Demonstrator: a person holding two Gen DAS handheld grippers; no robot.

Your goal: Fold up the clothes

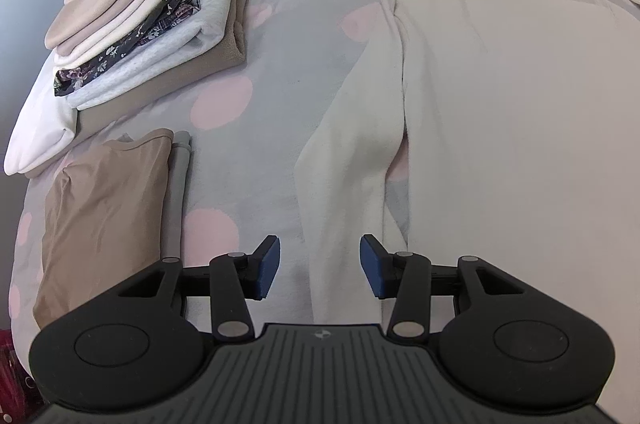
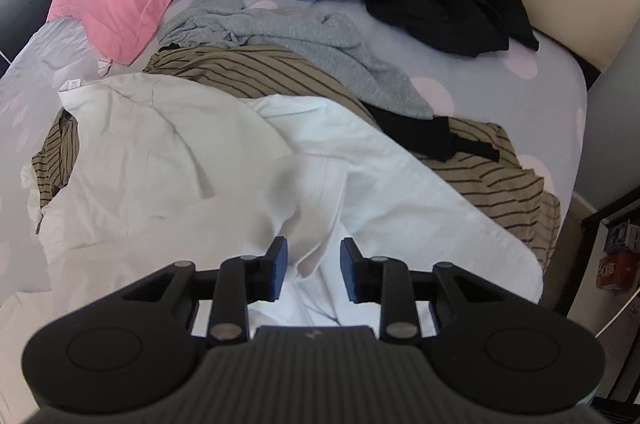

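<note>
Left hand-held gripper wide, empty | right hand-held gripper wide, empty | one cream sweater | one folded stack

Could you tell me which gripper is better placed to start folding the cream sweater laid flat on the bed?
Left, probably. The left gripper is open with the cream sweater's sleeve lying directly between and ahead of its fingers. The right gripper, also open, faces the unfolded white shirt instead.

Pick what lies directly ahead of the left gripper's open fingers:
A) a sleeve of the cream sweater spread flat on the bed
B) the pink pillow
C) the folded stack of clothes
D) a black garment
A: the left gripper stands open over the sleeve of the cream sweater, while the folded stack sits far off to its left.
</note>
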